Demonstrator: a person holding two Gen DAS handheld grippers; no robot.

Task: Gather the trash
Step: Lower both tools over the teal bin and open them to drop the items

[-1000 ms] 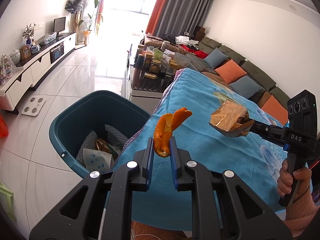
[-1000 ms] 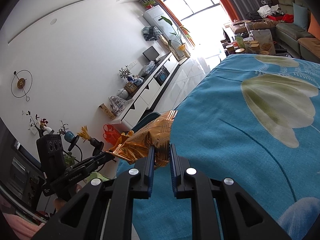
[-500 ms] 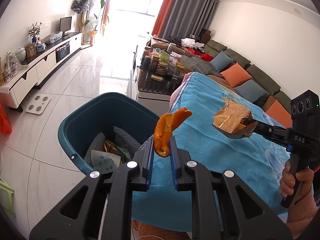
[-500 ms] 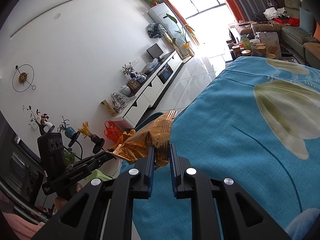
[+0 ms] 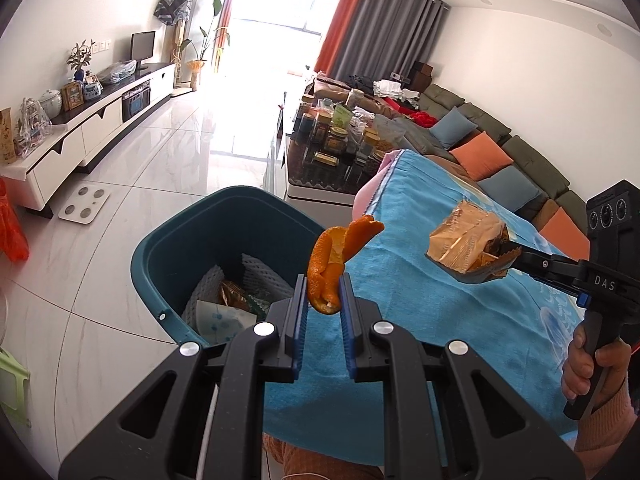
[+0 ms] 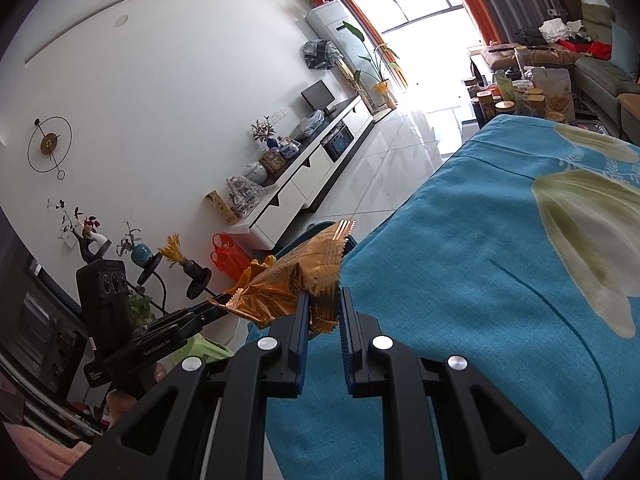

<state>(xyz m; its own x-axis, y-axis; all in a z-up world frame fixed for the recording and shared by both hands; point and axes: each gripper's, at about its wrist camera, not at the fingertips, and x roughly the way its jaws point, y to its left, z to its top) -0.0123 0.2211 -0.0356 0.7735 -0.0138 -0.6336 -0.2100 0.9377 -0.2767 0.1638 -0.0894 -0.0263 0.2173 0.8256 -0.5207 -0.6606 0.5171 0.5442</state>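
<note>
Reading "DAS" on right gripper [image 5: 502, 258], fingers pinching gold wrapper [image 5: 466, 240], left gripper [image 5: 323, 300] fingers pinching orange peel [image 5: 334, 258]

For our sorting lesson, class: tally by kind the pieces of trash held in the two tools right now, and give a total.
Orange peel, in the left tool: 1
Gold snack wrapper, in the right tool: 1
Total: 2

One peel [image 5: 340, 258], one wrapper [image 5: 466, 246], one bin [image 5: 224, 224]
</note>
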